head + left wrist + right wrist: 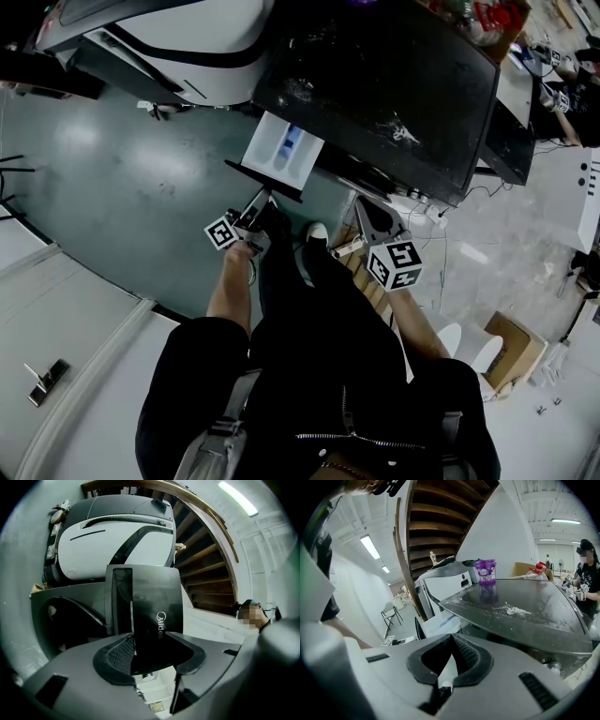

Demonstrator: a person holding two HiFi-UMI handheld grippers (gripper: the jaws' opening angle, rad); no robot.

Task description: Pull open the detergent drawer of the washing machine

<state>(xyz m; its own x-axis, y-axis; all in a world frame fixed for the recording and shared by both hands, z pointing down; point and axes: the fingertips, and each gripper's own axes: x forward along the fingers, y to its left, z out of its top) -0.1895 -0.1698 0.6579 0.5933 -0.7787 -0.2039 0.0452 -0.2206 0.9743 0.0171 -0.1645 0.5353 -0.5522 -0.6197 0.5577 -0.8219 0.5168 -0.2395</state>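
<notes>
Left gripper [149, 648] clamps the drawer [281, 148] front; drawer out of washer [375, 75]. Right gripper [451, 644] jaws together, empty, near washer.

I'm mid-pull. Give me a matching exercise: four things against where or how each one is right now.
Things
1. detergent drawer front
2. purple container
3. right gripper
4. folding chair

Places or states
A. standing on the floor
B. jaws together, nothing between them
C. between the jaws of the left gripper
D. on the washing machine's dark top

Pairs: 1-C, 2-D, 3-B, 4-A
</notes>
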